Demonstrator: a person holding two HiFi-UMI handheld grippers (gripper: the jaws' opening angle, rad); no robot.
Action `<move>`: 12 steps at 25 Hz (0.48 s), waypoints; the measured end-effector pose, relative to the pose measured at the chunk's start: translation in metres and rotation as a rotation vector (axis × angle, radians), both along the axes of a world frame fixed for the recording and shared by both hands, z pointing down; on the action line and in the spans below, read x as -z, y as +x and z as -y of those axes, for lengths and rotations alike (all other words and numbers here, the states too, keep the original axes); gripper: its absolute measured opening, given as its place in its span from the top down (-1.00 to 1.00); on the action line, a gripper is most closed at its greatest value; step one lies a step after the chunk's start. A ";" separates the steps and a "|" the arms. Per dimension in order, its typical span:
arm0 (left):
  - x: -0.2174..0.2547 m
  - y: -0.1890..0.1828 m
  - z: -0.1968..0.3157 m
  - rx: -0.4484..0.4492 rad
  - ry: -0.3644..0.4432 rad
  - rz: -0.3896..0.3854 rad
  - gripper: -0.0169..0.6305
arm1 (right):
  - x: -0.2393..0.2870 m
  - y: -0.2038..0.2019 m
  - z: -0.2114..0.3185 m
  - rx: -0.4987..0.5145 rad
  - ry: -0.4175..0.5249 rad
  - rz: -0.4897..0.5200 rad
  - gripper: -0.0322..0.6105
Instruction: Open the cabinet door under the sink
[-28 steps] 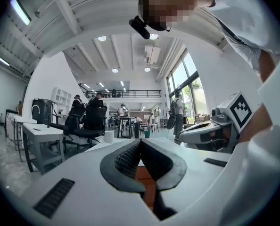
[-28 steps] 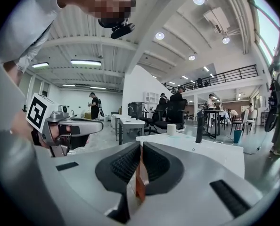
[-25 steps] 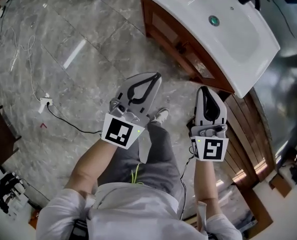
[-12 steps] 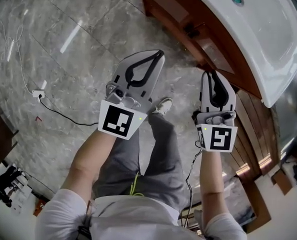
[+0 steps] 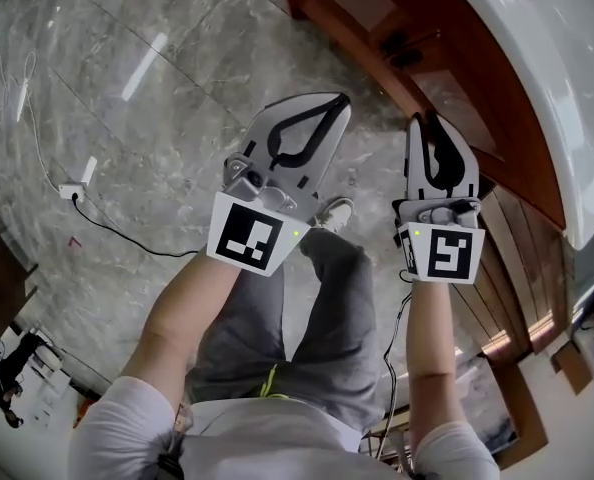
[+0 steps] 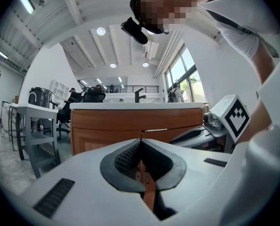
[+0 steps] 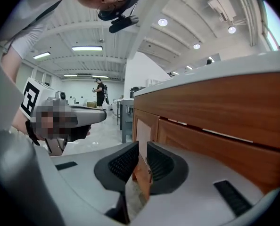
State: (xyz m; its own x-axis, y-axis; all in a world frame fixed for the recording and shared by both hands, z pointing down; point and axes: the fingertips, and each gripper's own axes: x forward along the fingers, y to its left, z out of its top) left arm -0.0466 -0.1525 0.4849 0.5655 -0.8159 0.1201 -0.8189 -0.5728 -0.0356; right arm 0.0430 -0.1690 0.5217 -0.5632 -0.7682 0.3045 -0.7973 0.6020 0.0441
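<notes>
Cabinet door (image 7: 147, 126) just ahead of right gripper (image 7: 141, 147) — not touching.

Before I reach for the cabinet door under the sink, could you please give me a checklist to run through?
1. Cabinet doors shut: ok, both closed.
2. Handles in sight: ok, dark pair on the front.
3. Left gripper ready to grasp: not ok, fingers together, empty.
4. Right gripper ready: ok, fingers slightly apart, empty.
5. Contact with a handle: not ok, both grippers short of the doors.
6. Swing path clear of your shoe: cannot tell.
</notes>
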 end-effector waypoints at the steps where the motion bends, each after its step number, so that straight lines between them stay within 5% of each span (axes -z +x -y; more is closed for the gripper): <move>1: -0.007 0.001 0.002 -0.003 -0.001 -0.002 0.91 | -0.008 -0.001 0.002 -0.003 0.000 -0.003 0.77; 12: -0.083 0.005 0.029 -0.039 0.003 -0.009 0.91 | -0.097 -0.008 0.046 -0.032 0.005 -0.048 0.67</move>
State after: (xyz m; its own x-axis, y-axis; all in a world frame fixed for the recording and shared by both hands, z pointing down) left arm -0.0420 -0.1817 0.5681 0.5983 -0.7933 0.1125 -0.7960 -0.6045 -0.0300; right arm 0.0352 -0.2149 0.6185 -0.5229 -0.7872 0.3271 -0.8131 0.5758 0.0858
